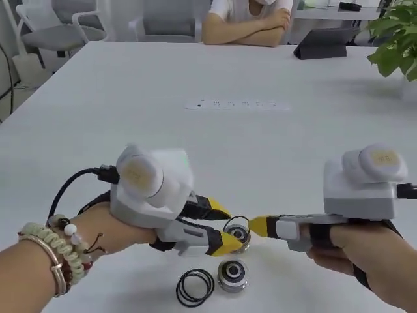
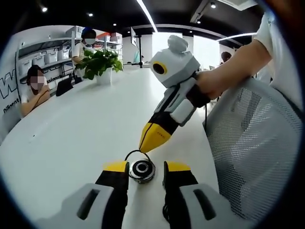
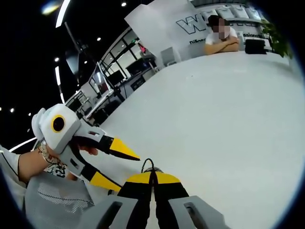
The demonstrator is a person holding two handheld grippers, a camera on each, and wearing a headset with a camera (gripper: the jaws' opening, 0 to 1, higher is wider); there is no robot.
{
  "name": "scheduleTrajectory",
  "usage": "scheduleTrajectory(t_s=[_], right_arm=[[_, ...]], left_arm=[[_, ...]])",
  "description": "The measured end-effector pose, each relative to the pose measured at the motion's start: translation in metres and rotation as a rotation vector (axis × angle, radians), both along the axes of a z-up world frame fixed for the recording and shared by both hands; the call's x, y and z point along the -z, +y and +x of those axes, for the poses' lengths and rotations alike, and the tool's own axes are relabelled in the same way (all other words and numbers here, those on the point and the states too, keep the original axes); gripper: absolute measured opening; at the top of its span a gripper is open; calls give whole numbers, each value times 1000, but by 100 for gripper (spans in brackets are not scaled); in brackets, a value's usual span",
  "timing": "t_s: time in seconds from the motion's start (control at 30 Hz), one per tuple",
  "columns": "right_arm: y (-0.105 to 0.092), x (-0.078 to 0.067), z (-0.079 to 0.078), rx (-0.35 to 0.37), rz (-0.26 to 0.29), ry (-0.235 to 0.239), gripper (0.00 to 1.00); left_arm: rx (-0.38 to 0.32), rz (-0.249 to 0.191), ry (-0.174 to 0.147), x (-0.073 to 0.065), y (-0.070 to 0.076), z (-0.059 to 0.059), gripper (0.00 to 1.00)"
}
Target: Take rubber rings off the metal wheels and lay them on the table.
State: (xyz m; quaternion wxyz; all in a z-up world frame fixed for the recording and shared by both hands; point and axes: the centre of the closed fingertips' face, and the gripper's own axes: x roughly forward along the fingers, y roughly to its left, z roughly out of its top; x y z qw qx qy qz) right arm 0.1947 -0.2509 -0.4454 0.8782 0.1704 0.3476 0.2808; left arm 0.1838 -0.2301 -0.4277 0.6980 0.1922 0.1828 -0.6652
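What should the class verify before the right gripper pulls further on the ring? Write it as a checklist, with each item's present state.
1. Right gripper pinches the rubber ring: ok, its jaws are shut on it.
2. Left gripper has a jaw on each side of the metal wheel: ok.
3. Left gripper clamps the wheel firmly: cannot tell.
4. Ring is free of the wheel: not ok, it runs from the pinch back to the wheel.
5. Second wheel and loose rings lie out of the way: ok, both are nearer the person.
6. Bare table is available for laying the ring down: ok.
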Motion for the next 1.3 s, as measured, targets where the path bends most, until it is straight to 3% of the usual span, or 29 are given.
scheduleTrajectory(t_s=[0.17, 0.63, 0.73, 0.97, 1.3], right_arm=[[-7, -6, 4, 27, 11, -8, 0], [-11, -29, 8, 28, -31, -92, 0], [-12, -33, 9, 30, -27, -104, 0], [-15, -39, 11, 40, -18, -116, 0], [-16, -46, 11, 39, -29, -141, 0]], left_arm=[[4, -12, -12, -12, 3, -1, 33], [13, -1, -15, -26, 16, 2, 43], [1, -21, 1, -37, 16, 1, 48], [9, -77, -14, -66, 11, -3, 54], [27, -77, -68, -96, 21, -13, 61]])
